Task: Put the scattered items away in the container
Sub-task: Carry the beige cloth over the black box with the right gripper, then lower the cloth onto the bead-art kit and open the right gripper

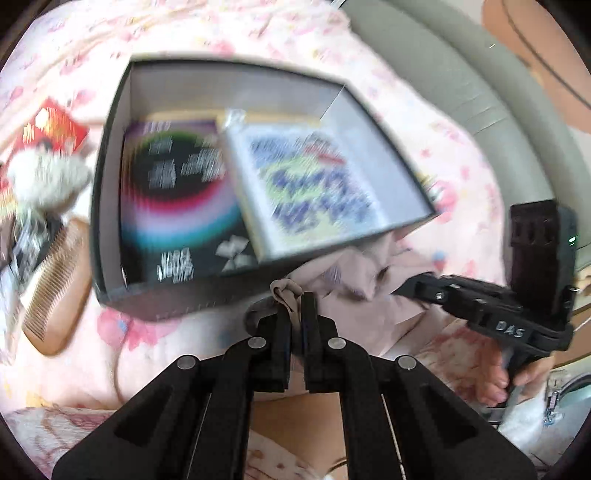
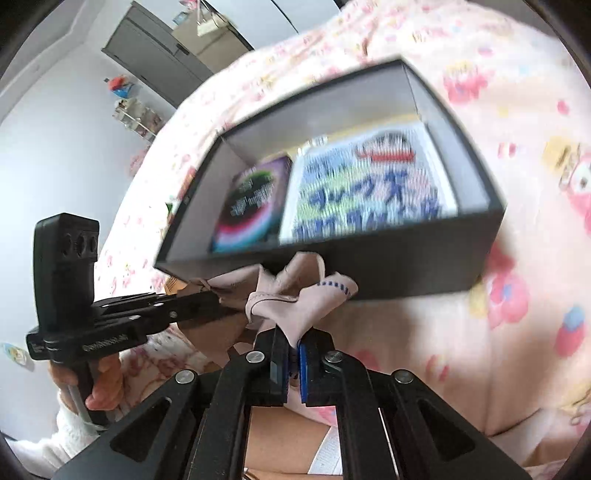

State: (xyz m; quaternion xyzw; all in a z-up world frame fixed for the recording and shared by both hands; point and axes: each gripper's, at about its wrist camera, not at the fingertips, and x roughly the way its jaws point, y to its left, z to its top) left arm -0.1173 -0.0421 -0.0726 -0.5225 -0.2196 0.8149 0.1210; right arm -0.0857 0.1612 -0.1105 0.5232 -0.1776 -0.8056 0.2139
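A bed covered with a pink blanket with cartoon prints (image 1: pixel 184 33) carries everything here. On it stands a large dark grey cardboard box with pale inner walls (image 1: pixel 110 155), open at the top. Inside the box two flat things lie side by side on the bottom: a black booklet with a ring of rainbow colours (image 1: pixel 177 192) on one side, and a white package with blue and green printed letters (image 1: pixel 314 184) on the other side; its upper edge rests toward the far wall. Both are blurred, so the text cannot be read.

Just in front of the near wall of the box, outside it, a pale pink-beige piece of cloth with a dotted blue edge (image 2: pixel 295 299) is lifted between the two grippers. The left gripper (image 1: pixel 295 306) is closed on one bunched corner of the cloth, and the right gripper (image 2: pixel 293 339) is closed on another corner; the cloth hangs crumpled between them.

Beside the box, on the blanket, lie a brown wooden comb (image 1: pixel 55 288), touching the box's side wall or nearly so, a white fluffy thing (image 1: pixel 48 177) and a red printed packet (image 1: pixel 55 129). A hand (image 1: pixel 495 384) holds the handle of the right gripper.
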